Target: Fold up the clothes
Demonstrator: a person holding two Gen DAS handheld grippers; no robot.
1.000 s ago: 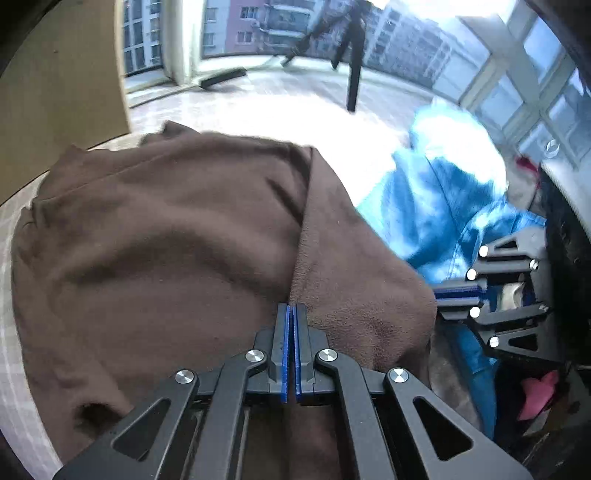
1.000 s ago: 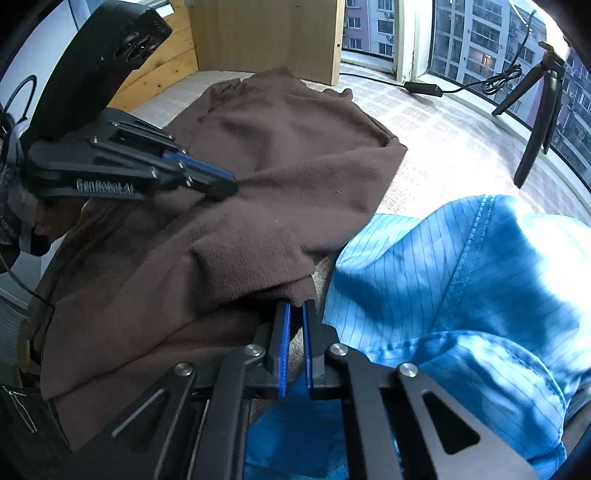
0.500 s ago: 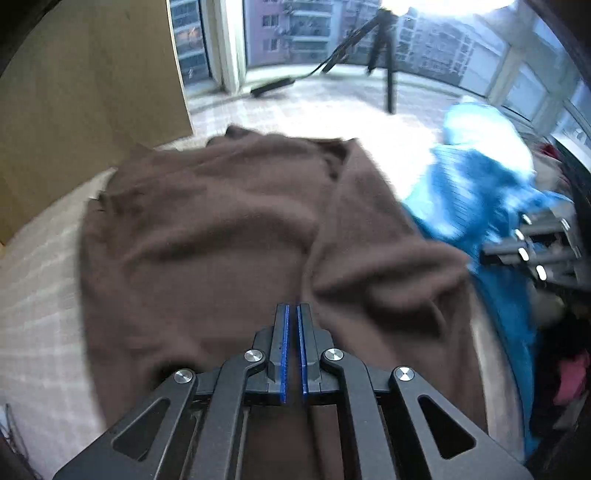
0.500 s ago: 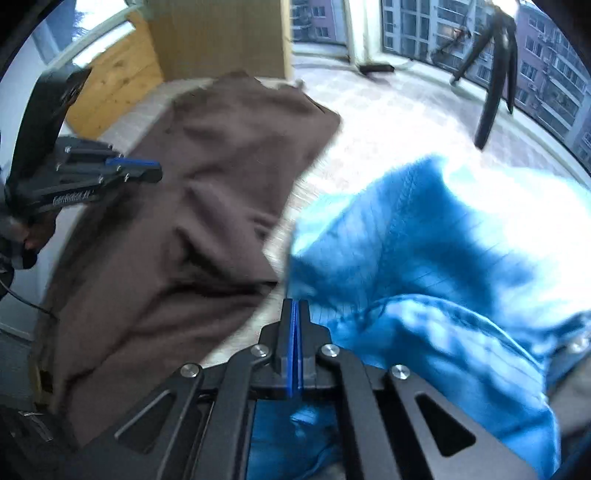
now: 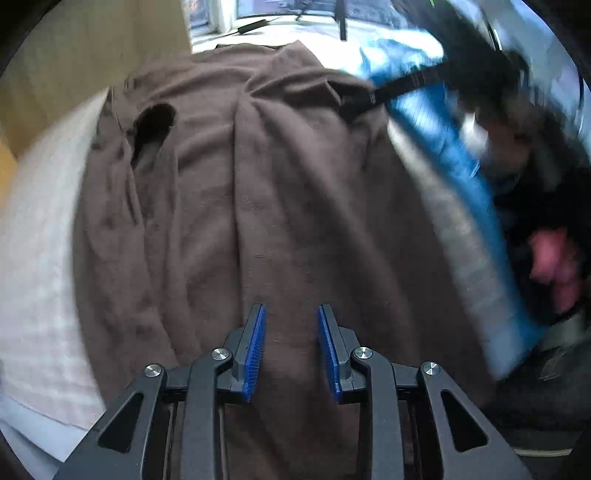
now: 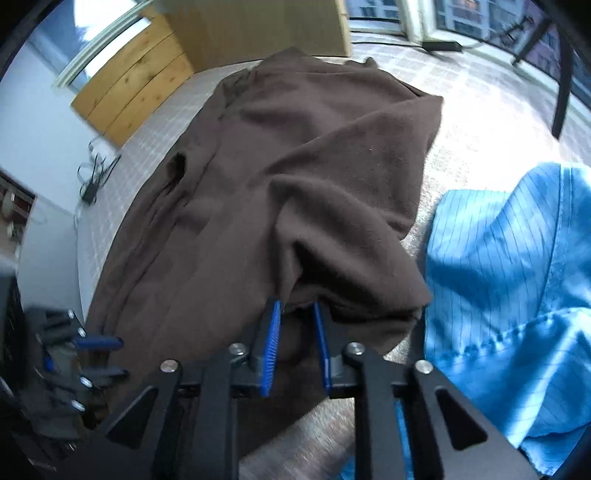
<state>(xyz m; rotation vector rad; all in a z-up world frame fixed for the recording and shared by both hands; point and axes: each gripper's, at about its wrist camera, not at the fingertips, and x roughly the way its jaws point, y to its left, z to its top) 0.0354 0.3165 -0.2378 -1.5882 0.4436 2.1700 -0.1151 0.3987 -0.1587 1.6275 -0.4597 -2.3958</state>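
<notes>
**Brown garment spread on the checked surface, both tongs letting go**

The checked surface (image 6: 487, 110) fills most of both views, pale and gridded, with a wooden panel (image 6: 258, 26) standing at its far edge. Across its middle lies the brown garment (image 5: 280, 192), rumpled lengthwise, one flap doubled over along the side nearest the blue garment (image 6: 517, 266). That blue striped piece sits bunched just beside the brown one; their edges come close but I cannot tell whether they overlap.

The left gripper (image 5: 291, 347) points steeply down over the near part of the brown cloth. Its jaws are opening, blue pads apart, with cloth lying below the gap and nothing pinched.

The right gripper (image 6: 295, 343) hangs over the folded flap's near corner. Its jaws are opening too; a fold of brown fabric droops between the pads, which look clear of it.

A black tripod leg (image 6: 563, 77) stands on the far right.
</notes>
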